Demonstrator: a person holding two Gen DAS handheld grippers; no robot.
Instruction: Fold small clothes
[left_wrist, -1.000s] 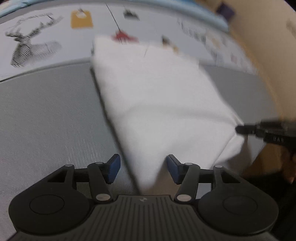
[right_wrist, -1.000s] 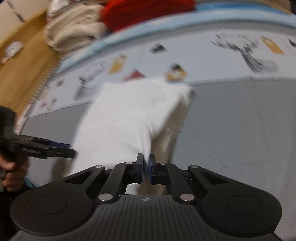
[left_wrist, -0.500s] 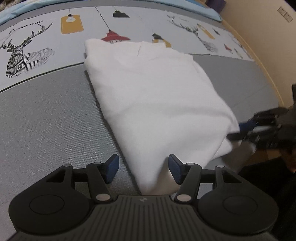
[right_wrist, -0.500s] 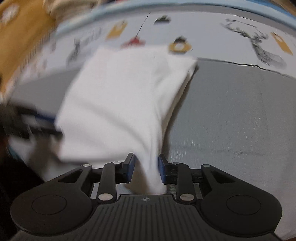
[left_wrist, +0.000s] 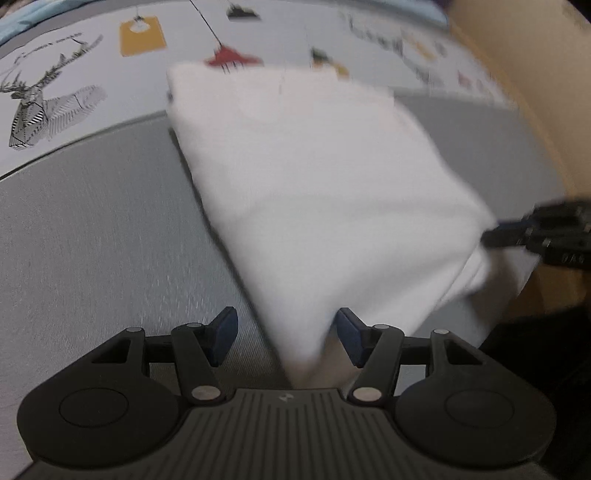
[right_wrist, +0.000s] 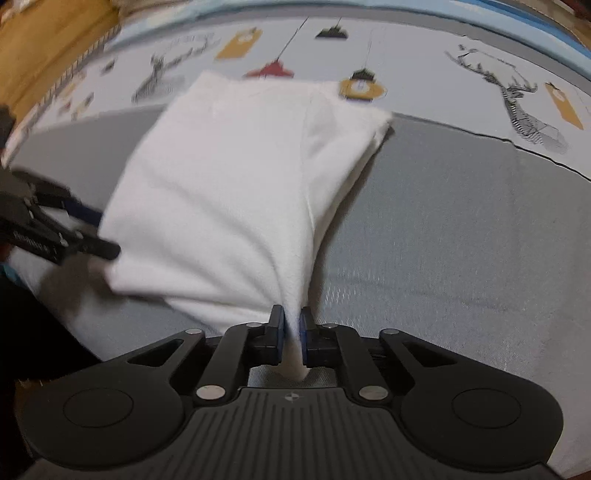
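White folded garment (right_wrist: 236, 192) lies on my grey mat (right_wrist: 461, 229); its 6 o'clock corner is pinched as my right gripper (right_wrist: 293, 328) closes. My left gripper (left_wrist: 286, 334) gapes around another corner; bare mat at 9 o'clock.

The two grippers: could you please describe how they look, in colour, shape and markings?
Both the left gripper and the right gripper are matt black, with blue finger pads, silver rivets, two round discs at the base, a ribbed centre plate and a small white logo.
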